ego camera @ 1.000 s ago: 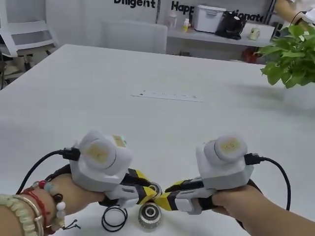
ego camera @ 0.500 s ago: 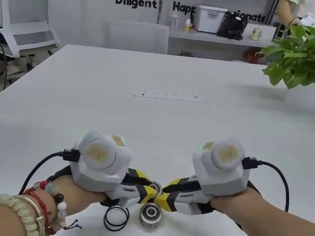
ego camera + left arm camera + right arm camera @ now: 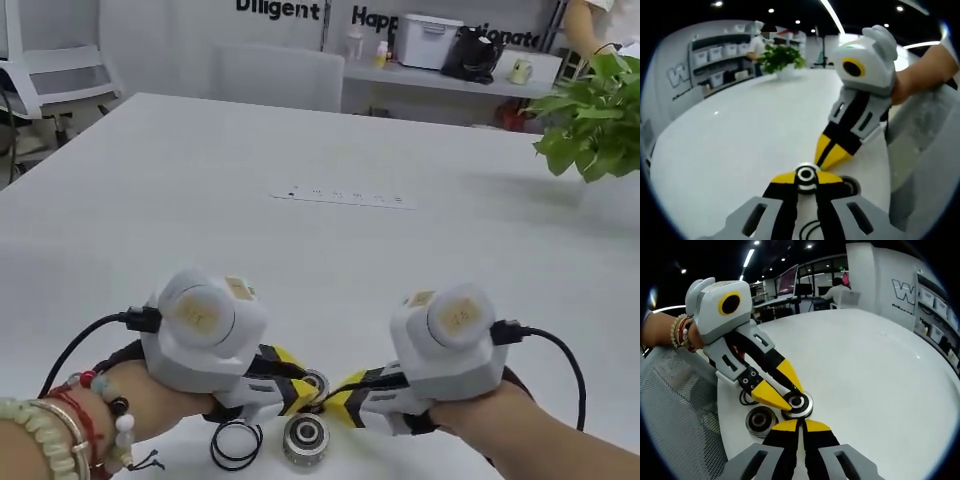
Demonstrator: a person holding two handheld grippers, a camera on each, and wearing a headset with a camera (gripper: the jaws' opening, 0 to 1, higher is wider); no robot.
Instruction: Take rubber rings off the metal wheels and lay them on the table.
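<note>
Near the desk's [image 3: 300,150] front edge the left gripper [image 3: 806,179] has its fingers clamped on a metal wheel [image 3: 798,403], beside loose rubber rings [image 3: 236,443] and a second wheel [image 3: 305,437]. The right gripper [image 3: 799,427], fingers together, meets the held wheel's rim. Stripping its ring looks in hand; next, nip the ring and peel it off.

Rings [image 3: 236,443] L of wheel [image 3: 304,438] on table [image 3: 300,150]

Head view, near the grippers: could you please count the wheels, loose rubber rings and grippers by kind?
Metal wheels: 2, one lying loose, one in the left gripper.
Loose rubber rings: 2, overlapping, as far as I can tell.
Grippers: 2, left and right gripper.
Total: 6.
</note>
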